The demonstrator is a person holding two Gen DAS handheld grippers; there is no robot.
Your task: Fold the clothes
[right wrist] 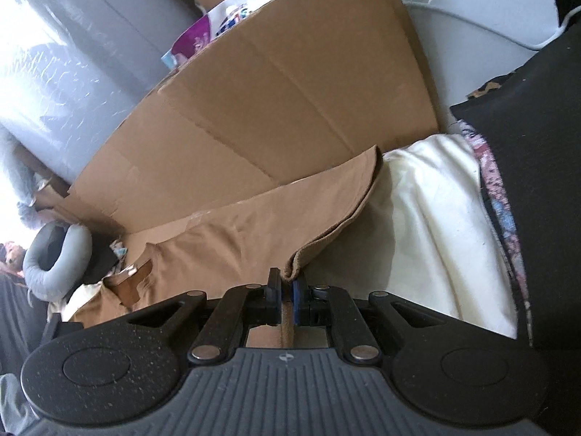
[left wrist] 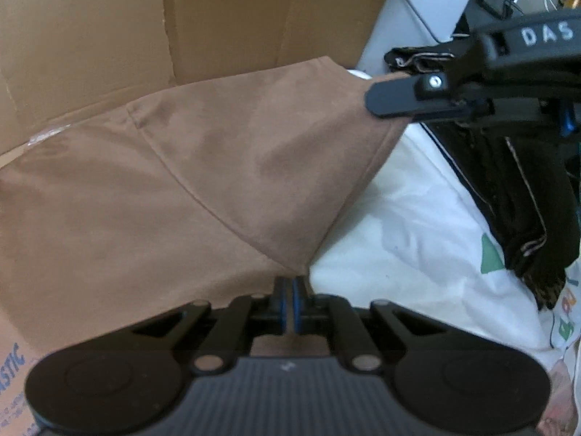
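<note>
My left gripper hides the bit of brown cloth it pinches, and that cloth runs off the left edge. My right gripper covers the far corner of the brown cloth, so I cannot see its tips there. The dark clothes beside the brown cloth are cut off on the right. Blue letters below the brown cloth are cut short; maybe they say "plastic". Behind the cardboard, colourful things peek out, too blurry to name.

Colours I see from both wrists

Plain tan garment; brown cardboard; cream sheet; black cloth with pale trim; my grippers black, blue pads.
</note>
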